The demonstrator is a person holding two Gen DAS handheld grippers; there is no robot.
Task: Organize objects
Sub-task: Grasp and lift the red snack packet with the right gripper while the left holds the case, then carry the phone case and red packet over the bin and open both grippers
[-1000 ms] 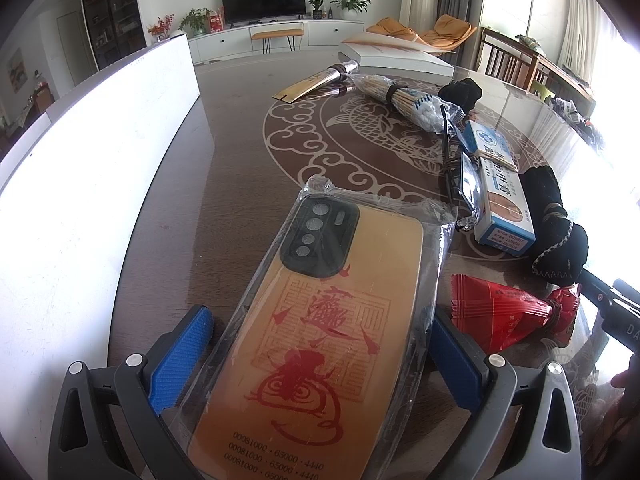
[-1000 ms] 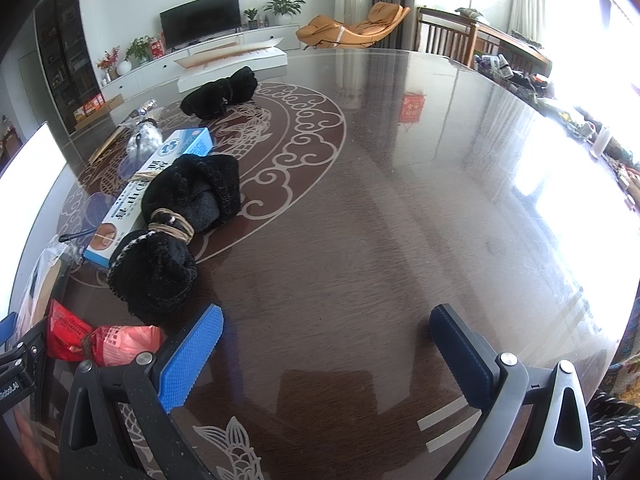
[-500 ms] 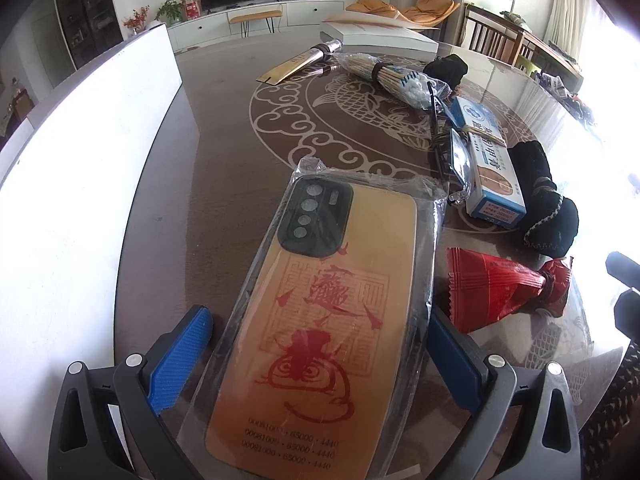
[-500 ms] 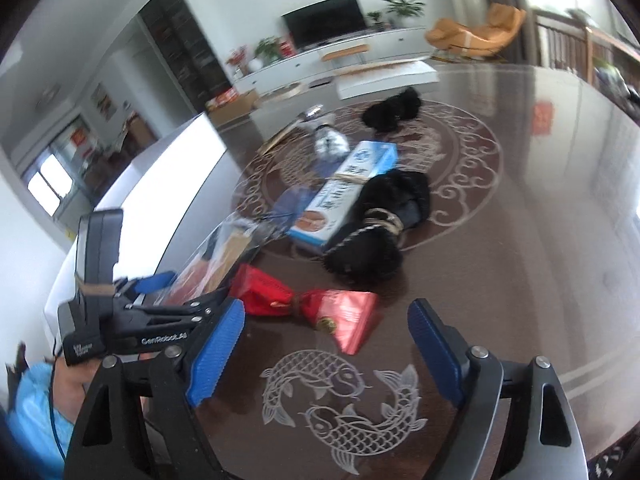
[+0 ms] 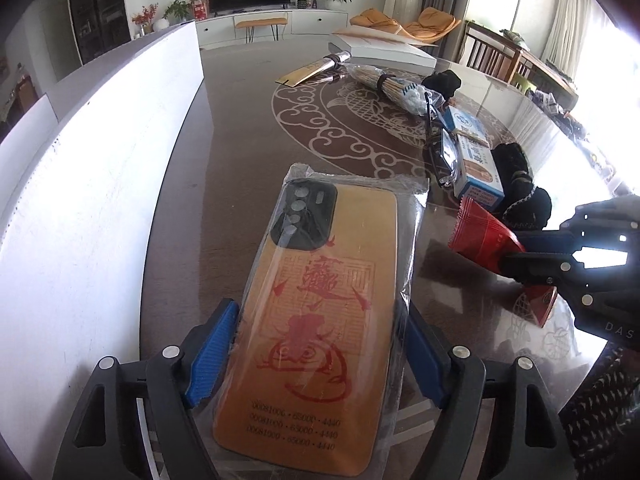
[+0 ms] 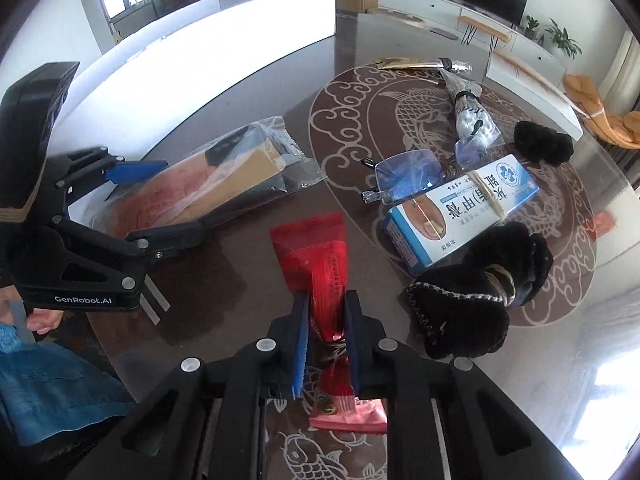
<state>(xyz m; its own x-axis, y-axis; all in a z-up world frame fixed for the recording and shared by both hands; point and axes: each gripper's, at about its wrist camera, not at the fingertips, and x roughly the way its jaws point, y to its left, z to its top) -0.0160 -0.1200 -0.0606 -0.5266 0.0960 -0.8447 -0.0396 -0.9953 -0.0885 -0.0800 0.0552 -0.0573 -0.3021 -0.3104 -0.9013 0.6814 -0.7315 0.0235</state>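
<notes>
My left gripper (image 5: 316, 354) is shut on a bagged orange phone case (image 5: 316, 320) with red print, held just over the dark table; it also shows in the right wrist view (image 6: 208, 188) with the left gripper (image 6: 160, 200) at the left. My right gripper (image 6: 326, 320) is shut on the twisted middle of a red snack packet (image 6: 320, 256) lying on the table. In the left wrist view the packet (image 5: 484, 240) and the right gripper (image 5: 520, 252) are at the right edge.
A blue and white medicine box (image 6: 460, 208), glasses (image 6: 408, 174), two black cloth bundles (image 6: 476, 296), a bagged chopstick bundle (image 6: 468, 108) and a tube (image 6: 420, 65) lie on the round table (image 6: 248, 80). A white panel (image 5: 80, 184) stands along its left edge.
My right gripper swung left across the table, came down over the red packet and shut on it. The left gripper kept hold of the phone case and shifted only slightly.
</notes>
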